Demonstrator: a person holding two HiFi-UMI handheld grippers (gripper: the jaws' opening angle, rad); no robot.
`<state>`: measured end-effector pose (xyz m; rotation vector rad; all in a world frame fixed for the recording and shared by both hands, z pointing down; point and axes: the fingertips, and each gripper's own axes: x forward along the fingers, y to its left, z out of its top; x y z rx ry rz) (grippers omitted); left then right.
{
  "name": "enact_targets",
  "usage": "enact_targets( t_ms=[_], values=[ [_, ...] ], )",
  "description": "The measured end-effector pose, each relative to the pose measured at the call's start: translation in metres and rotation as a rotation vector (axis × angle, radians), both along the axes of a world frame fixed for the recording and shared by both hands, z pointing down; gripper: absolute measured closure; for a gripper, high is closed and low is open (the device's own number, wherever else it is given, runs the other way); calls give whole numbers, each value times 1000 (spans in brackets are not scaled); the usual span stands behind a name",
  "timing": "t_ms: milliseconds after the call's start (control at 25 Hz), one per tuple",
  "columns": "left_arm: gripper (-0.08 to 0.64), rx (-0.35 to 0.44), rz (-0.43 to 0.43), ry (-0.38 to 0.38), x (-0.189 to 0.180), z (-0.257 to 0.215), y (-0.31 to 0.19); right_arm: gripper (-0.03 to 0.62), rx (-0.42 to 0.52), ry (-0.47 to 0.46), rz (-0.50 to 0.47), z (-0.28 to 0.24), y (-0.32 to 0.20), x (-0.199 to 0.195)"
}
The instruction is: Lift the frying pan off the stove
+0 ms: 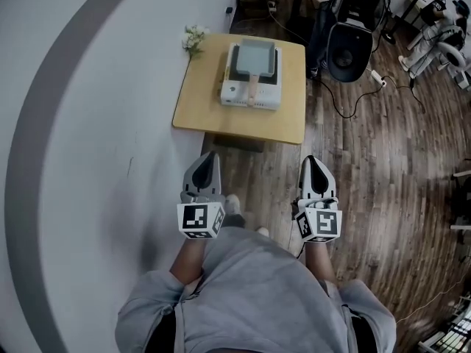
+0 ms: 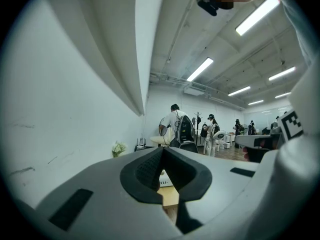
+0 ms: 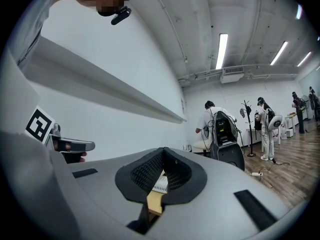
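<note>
Pan (image 1: 256, 56) well ahead of shut jaws.

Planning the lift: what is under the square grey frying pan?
The square grey frying pan sits on a white stove on a wooden table; dark stovetop shows around it, the part beneath is covered.

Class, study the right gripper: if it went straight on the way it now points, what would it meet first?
Probably the near corner of the wooden table, ahead of the shut right gripper. Its height is unclear, so it might instead pass over the table edge beside the stove.
</note>
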<state>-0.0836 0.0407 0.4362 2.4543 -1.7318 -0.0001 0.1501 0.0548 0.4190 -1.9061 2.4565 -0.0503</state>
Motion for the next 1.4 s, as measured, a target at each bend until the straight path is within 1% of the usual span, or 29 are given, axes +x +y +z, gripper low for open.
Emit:
enact_targets(
  t_ms=[240, 440, 600, 760, 1080, 1240, 1400],
  values=[
    [558, 6, 57, 16, -11, -1, -60, 594, -4, 8, 45, -2, -48, -17],
    [558, 15, 118, 6, -18, -5, -97, 594, -15, 0, 74, 0, -74, -33],
    [558, -10, 126, 14, -24, 3, -114, 594, -48, 3, 76, 11, -87, -43],
    [558, -33, 135, 16, -25, 12, -128, 594, -56, 0, 78, 13, -104, -45],
    [558, -44, 132, 23, -21, 21, -172, 594, -66, 6, 46, 21, -153, -45],
    [558, -56, 135, 34, -9, 22, -197, 594, -79, 3, 16, 23, -182, -40],
    [558, -67, 150, 23, 3, 26, -227, 594, -106, 0, -21, 29, -217, -37]
  ],
)
